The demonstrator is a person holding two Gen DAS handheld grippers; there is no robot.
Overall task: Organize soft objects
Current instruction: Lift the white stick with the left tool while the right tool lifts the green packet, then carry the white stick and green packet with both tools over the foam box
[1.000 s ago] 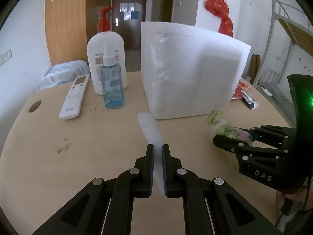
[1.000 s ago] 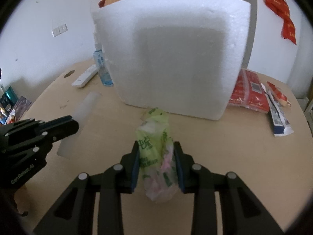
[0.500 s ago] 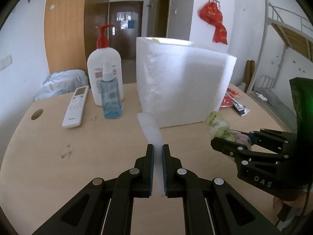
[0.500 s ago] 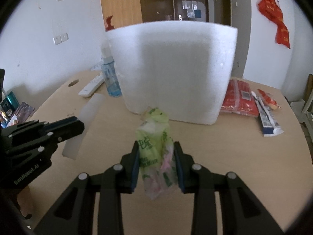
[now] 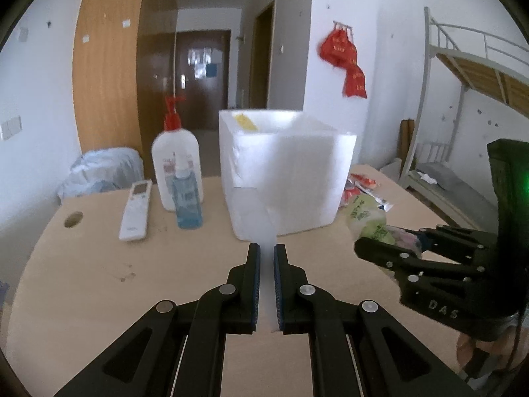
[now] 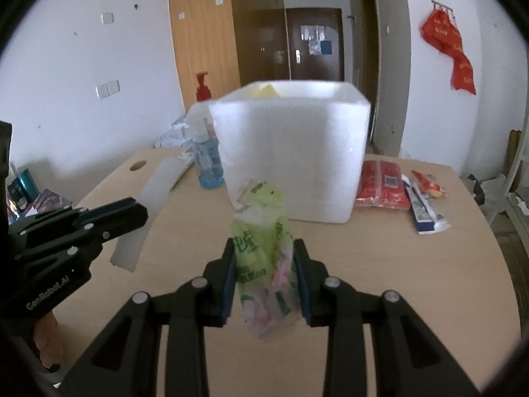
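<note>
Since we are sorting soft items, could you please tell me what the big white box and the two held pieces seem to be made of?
White box: likely expanded polystyrene foam, matte, with thick walls and a grainy surface.
White strip in the left gripper: probably soft foam sheet, matte, slightly translucent.
Green packet in the right gripper: thin, glossy printed plastic film, crinkled; contents unclear.

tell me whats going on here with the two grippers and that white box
A person holds a gripper in each hand over a wooden table. The left gripper is shut on a thin white foam strip. The right gripper is clamped on a green tissue pack. Both things are held off the table in front of an open foam box, which already has something yellow inside. Neither is in the box yet; they look headed there.
</note>
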